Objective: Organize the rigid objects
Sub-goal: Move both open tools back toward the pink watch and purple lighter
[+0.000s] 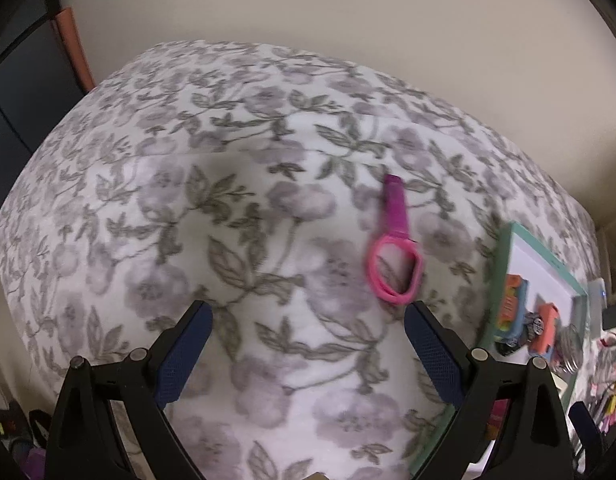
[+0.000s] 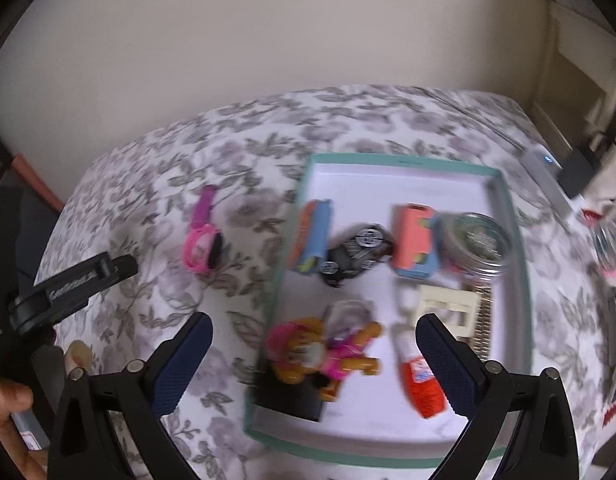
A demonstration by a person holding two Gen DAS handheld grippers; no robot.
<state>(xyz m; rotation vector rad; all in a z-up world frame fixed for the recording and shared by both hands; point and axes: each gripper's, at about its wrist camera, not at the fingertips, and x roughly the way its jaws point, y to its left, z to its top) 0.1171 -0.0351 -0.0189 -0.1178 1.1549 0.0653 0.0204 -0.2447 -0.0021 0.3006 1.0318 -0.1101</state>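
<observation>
Both grippers hang over a floral bedspread (image 1: pixel 244 184) with jaws spread wide and nothing between them. Nearest the right gripper (image 2: pixel 313 334), inside the teal-rimmed white tray (image 2: pixel 519 240), lie an orange-and-pink toy figure (image 2: pixel 327 354) and a red-and-white tube (image 2: pixel 417 376). Beyond them sit a cream plastic piece (image 2: pixel 447 306), a black toy car (image 2: pixel 357 252), an orange-and-blue block (image 2: pixel 311 236), a salmon block (image 2: pixel 413 240) and a round tin (image 2: pixel 473 240). Ahead of the left gripper (image 1: pixel 308 322), a pink toy watch (image 1: pixel 393 248) lies on the bedspread, outside the tray, just beside its left rim. A person's hand (image 2: pixel 8 420) holds the left gripper.
</observation>
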